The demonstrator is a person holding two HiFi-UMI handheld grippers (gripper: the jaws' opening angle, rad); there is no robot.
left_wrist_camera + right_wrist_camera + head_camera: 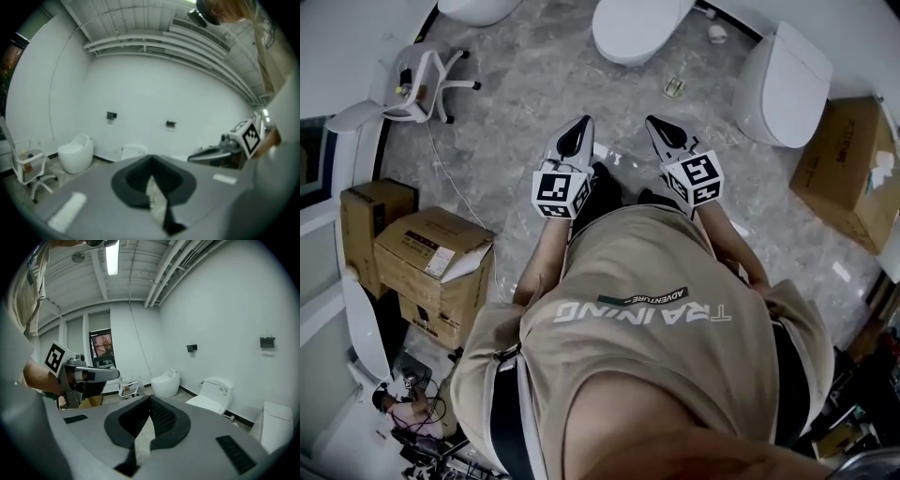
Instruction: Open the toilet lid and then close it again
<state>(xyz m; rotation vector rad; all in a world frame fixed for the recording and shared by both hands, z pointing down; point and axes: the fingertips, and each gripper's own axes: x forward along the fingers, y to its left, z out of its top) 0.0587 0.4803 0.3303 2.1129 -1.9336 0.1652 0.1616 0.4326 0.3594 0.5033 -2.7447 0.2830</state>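
A grey marbled floor (pixel 534 84) spreads out in front of me, with several toilets ranged along its far edge like showroom pieces. The person in the beige printed T-shirt (pixel 656 347) stands in the middle, both arms held forward. The nearest toilet in line with them is the white oval toilet (pixel 614 49) straight ahead, and its smooth white lid (pixel 642 19) lies down flat, untouched and well apart from both tools. I judge that opening it has not begun.

Brown cardboard boxes (pixel 431 262) are stacked to the left, out of the way, and a white swivel chair (pixel 422 80) sits beyond them.

The left gripper (pixel 579 124) has its jaws pressed together on nothing. The right gripper (pixel 658 124) likewise has its tips meeting, with only floor showing behind. Carried side by side and pointed at the toilet, they look readied for an approach, not a grip.
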